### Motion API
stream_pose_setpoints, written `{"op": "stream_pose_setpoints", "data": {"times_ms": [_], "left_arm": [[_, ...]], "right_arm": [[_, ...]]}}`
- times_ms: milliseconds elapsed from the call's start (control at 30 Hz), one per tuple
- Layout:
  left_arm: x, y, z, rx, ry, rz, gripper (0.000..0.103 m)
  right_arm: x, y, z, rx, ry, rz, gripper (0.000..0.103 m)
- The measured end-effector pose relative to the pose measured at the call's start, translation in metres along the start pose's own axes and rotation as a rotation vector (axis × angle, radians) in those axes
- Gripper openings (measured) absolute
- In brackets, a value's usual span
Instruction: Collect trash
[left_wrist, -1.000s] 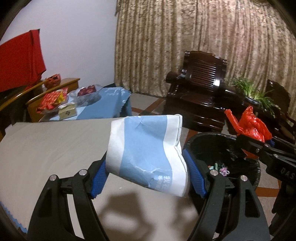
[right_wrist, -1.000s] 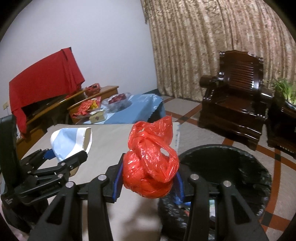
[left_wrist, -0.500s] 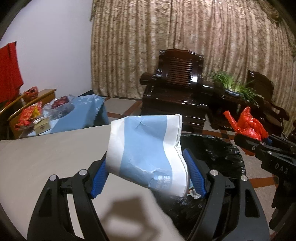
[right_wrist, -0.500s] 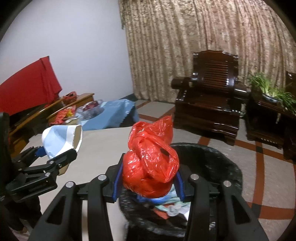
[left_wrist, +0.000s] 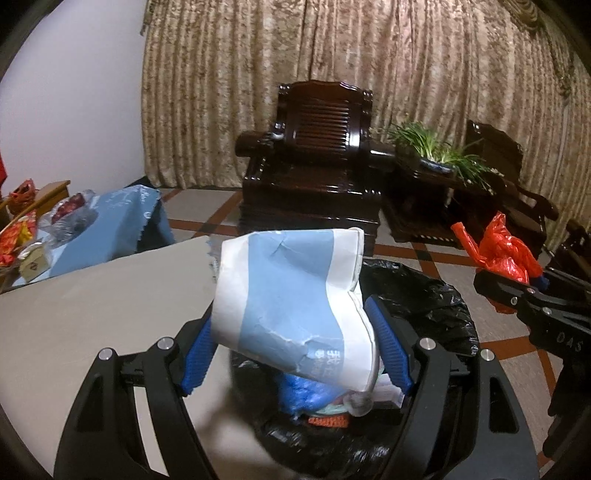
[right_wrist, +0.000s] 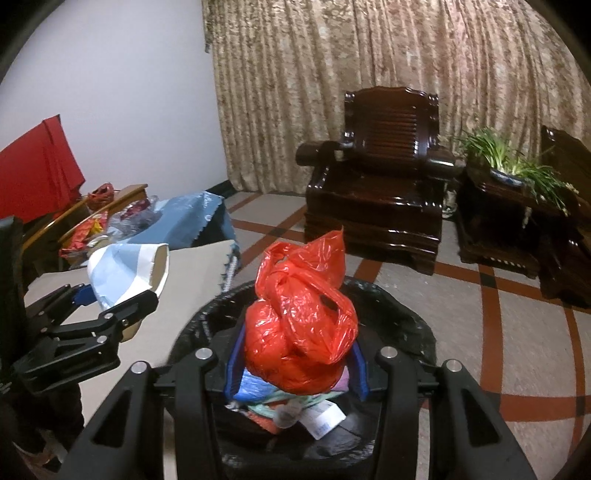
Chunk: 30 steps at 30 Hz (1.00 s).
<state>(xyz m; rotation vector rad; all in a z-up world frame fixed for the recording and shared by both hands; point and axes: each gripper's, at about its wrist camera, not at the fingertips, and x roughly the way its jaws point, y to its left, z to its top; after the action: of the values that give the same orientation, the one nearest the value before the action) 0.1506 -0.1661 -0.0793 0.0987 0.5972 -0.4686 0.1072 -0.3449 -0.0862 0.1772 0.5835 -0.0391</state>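
Since the earlier frames both hands have swung from over the grey table toward the bin, and the bin has slid from the right edge of each view to sit under the claws. The left claw (left_wrist: 295, 350) is clamped on a blue-and-white paper bag (left_wrist: 291, 295), its blue pads pressing the bag's two sides; the right claw (right_wrist: 297, 365) is clamped on a knotted red bag (right_wrist: 301, 325), pads on either side of its lower bulge.

The black-lined bin (right_wrist: 399, 317) stands on the floor just off the table's (left_wrist: 92, 295) right edge, already holding a blue wrapper and mixed scraps. In the right wrist view the red bag hangs squarely over the bin's mouth, with the liner rim showing all round it. In the left wrist view the paper bag is over the bin's near-left part: its lower end is above the trash, but its left side overlaps the table edge.

The paper bag's long axis runs from near-right to far-left, tilted upward away from the claw, so its upper end leans toward the table. By my reading the right hand is better placed to let go first. The left probably needs a little more travel rightward, or the bag may catch the rim and tip out.
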Motion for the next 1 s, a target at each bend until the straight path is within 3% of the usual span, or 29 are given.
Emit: {"op": "stream_pose_setpoints", "data": {"times_ms": [300,367,500,567,667,1000], "left_arm": [[0.045,-0.011,0.0,-0.001,0.063,-0.063,0.075],[0.053,-0.009,0.002,-0.013,0.077,-0.09,0.085],[0.058,-0.005,0.005,-0.042,0.086,-0.116,0.089],[0.056,-0.003,0.006,-0.049,0.081,-0.115,0.09],[0.05,0.004,0.009,-0.059,0.073,-0.107,0.091],[-0.001,0.03,0.014,-0.069,0.033,-0.015,0.096]], "right_arm": [[0.025,-0.022,-0.01,0.013,0.053,-0.037,0.049],[0.03,-0.025,-0.012,0.011,0.062,-0.047,0.063],[0.031,-0.029,-0.016,0.024,0.067,-0.061,0.076],[0.029,-0.03,-0.017,0.029,0.061,-0.071,0.091],[0.024,-0.029,-0.016,0.038,0.056,-0.076,0.097],[0.0,-0.005,-0.003,0.043,0.03,-0.019,0.097]]}}
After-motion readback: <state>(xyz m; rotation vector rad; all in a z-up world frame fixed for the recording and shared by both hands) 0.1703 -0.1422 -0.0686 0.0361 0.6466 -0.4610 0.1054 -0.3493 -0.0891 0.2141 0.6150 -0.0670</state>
